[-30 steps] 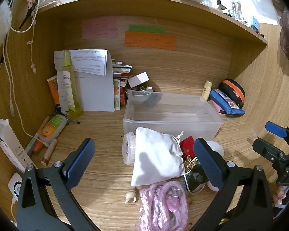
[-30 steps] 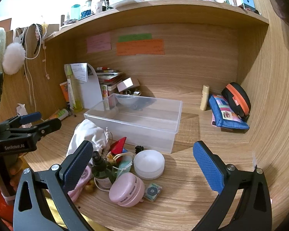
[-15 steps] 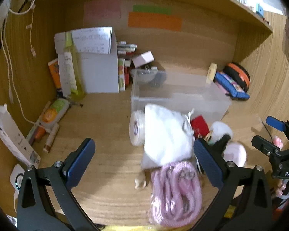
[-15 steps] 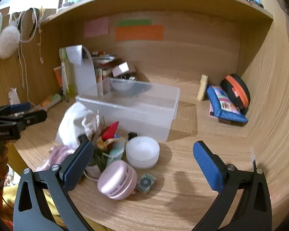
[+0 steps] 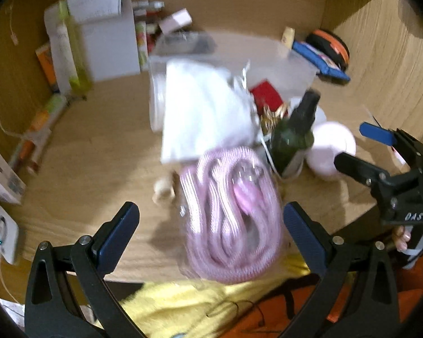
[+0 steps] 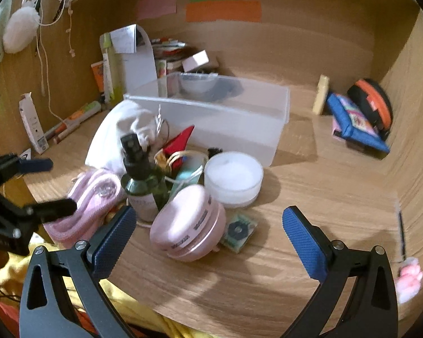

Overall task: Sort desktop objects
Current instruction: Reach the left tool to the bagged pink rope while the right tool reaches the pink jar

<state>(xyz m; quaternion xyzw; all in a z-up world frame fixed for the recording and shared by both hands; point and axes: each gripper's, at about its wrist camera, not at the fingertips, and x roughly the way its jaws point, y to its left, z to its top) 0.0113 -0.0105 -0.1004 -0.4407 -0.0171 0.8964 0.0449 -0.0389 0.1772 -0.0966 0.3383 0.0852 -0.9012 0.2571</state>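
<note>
A heap of small items lies on the wooden desk in front of a clear plastic bin (image 6: 239, 112) (image 5: 284, 64). The heap holds a coiled pink cord (image 5: 231, 214) (image 6: 84, 197), a white cloth pouch (image 5: 203, 109) (image 6: 124, 129), a dark green spray bottle (image 5: 293, 138) (image 6: 143, 180), a round pink case (image 6: 189, 222) and a white round tub (image 6: 234, 177). My left gripper (image 5: 210, 225) is open and hovers over the pink cord, touching nothing. My right gripper (image 6: 208, 231) is open just above the pink case, also seen from the left wrist view at the right (image 5: 361, 143).
Tubes and a white carton (image 6: 33, 124) lie along the left wall, with papers and books (image 6: 138, 56) at the back. A blue pouch (image 6: 355, 124) and an orange-black case (image 6: 372, 104) sit in the right corner. Yellow cloth (image 5: 183, 304) shows below the desk edge.
Both grippers have pulled back toward the desk's front edge and tilted downward. The left one now looks down on the pink cord; both stay open and the heap is unmoved.
</note>
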